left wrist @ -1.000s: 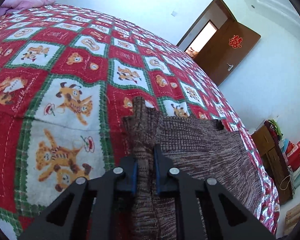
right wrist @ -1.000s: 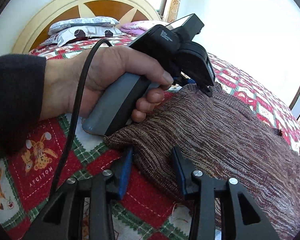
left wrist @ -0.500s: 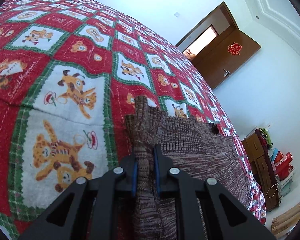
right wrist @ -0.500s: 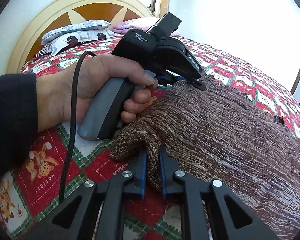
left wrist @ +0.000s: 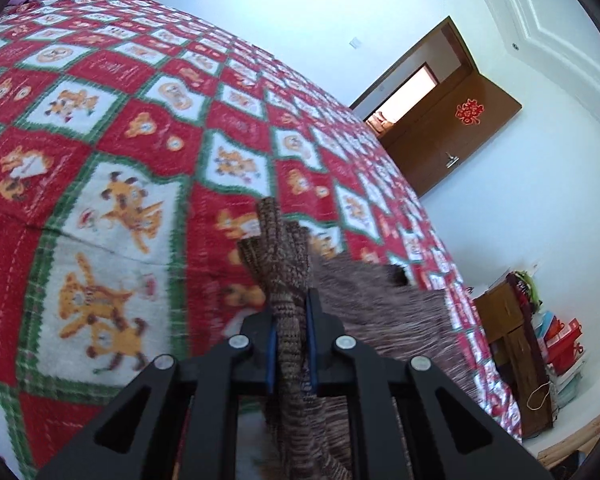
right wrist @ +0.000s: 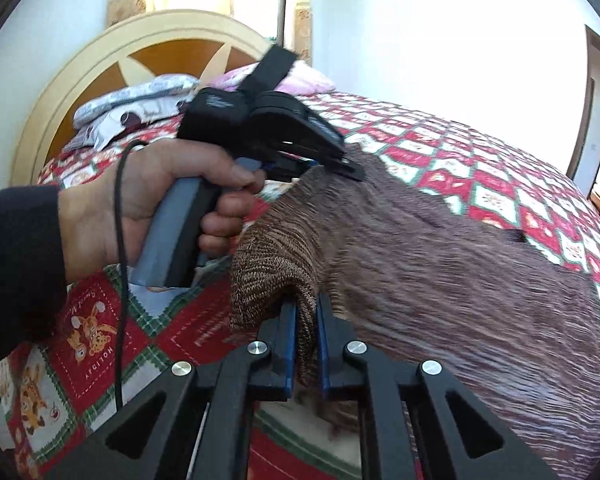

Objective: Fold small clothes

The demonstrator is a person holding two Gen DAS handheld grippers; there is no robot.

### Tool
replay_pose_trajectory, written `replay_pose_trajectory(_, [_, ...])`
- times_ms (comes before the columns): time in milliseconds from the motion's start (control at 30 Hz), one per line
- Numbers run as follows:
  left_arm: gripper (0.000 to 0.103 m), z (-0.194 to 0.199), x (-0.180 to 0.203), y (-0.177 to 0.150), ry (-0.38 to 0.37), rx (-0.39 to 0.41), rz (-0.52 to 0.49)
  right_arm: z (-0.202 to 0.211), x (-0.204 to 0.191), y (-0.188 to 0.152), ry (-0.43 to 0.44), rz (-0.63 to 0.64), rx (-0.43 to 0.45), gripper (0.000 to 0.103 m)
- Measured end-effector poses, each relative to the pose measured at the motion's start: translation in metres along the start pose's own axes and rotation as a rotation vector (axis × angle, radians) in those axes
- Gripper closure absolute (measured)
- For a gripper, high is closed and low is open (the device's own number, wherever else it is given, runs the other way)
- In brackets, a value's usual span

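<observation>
My left gripper (left wrist: 291,320) and my right gripper (right wrist: 306,328) are each clamped on a bunched corner of the brown knitted garment (right wrist: 440,264), ribbed and soft. It drapes from my jaws onto the bedspread (left wrist: 112,128), a red, green and white check printed with bears. Beyond the garment stand a wooden headboard (right wrist: 100,64), pillows (right wrist: 132,96) and a brown door (left wrist: 456,136).

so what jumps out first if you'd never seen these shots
The loud red, green and white bear-print bedspread fills nearly everything. On it lies a brown knitted garment, its near edge pinched at two spots: the left gripper and the right gripper are each shut on a bunch of knit. In the right view, the person's hand grips the left tool in front of a cream and wood headboard.
</observation>
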State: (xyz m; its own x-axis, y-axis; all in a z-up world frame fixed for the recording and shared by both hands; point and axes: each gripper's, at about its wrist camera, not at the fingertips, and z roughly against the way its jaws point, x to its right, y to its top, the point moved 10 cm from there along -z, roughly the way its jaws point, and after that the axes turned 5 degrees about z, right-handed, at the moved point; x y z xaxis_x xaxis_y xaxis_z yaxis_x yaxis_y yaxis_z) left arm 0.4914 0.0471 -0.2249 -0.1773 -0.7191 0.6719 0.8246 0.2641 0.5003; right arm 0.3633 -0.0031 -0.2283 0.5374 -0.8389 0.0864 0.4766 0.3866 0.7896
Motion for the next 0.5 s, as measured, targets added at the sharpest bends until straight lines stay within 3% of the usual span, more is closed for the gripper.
replay_pose_trajectory(167, [0.091,-0.005,0.050,0.002,-0.018,0.013,-0.049,0.022,0.033,-0.002,-0.026,-0.059,0.023,0.095])
replay_pose_trajectory(500, [0.092,-0.034,0.109,-0.008,0.013,0.007,-0.102,0.057,0.093,-0.027,-0.110,-0.115,0.024,0.095])
